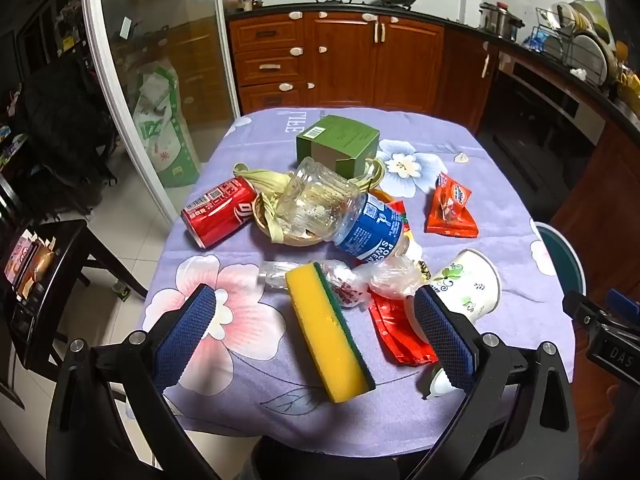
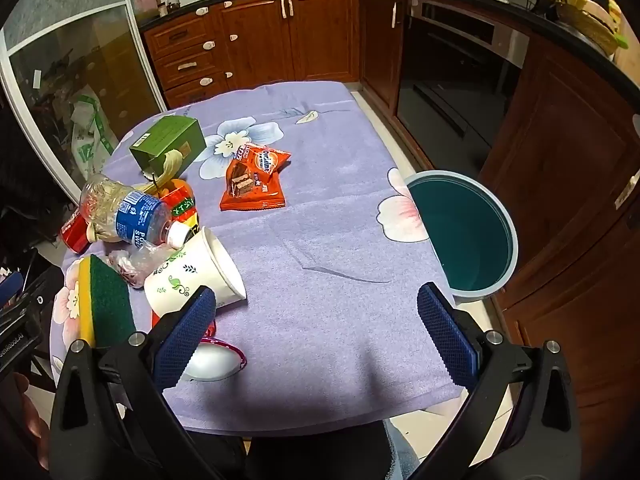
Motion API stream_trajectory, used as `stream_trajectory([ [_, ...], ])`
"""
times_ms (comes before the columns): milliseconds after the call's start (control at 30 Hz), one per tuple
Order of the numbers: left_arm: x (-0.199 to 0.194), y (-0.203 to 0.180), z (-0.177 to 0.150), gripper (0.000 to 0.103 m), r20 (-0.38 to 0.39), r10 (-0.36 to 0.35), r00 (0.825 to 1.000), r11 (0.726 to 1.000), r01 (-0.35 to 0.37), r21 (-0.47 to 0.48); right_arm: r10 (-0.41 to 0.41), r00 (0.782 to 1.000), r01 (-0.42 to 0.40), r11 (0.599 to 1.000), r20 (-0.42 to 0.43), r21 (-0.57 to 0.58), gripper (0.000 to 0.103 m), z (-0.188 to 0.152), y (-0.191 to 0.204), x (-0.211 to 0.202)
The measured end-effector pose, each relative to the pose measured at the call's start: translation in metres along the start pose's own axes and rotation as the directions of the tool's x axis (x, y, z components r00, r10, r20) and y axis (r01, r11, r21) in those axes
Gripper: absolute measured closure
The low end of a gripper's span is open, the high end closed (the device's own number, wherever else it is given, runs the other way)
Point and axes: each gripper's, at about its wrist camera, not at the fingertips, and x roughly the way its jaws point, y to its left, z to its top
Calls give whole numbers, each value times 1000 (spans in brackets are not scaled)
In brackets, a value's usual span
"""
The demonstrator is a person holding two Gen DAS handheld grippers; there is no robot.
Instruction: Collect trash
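On the lilac flowered tablecloth [image 2: 320, 232], litter heaped toward nine o'clock of the right wrist view, bare cloth through the middle. Off the table edge at three o'clock, a teal bin [image 2: 508, 236], mouth up, apparently nothing in it.

Nearest the left gripper [image 1: 320, 336]: a yellow sponge [image 1: 326, 332] with green scourer face, lying flat toward twelve o'clock between the fingers, touched by neither. Probably light, soft and springy; best pinched across the narrow width, mid-length, with little force.

At two o'clock of the left view, a paper cup [image 1: 472, 284] on its side: light, easily crushed, so best taken at the rim or gently across the wall. Beneath it a red wrapper [image 1: 394, 332], thin and slippery, hard to lift off cloth. Further off toward twelve, a clear plastic bottle [image 1: 352, 216] with blue label, seemingly drained, likely to roll; beside it at ten o'clock a red can [image 1: 218, 212], stiff but dentable. Beyond, a green box [image 1: 338, 142] and an orange snack packet [image 2: 254, 178].

Left gripper spread wide, holding nothing. Right gripper [image 2: 318, 334] likewise spread wide, holding nothing, left pad passing in front of the cup and a foil lid [image 2: 218, 362]; contact uncertain.
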Motion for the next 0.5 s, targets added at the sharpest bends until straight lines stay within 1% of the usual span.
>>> stream_trajectory([
  [200,-2,1,1,4,1,5,1000,1000,-5,2,3,1000,-3,1000,2,11,6,2,0,-8],
  [500,-9,16,6,4,7,-6,1000,999,7,-45,3,1000,-3,1000,12,9,6,7,-4,-15],
])
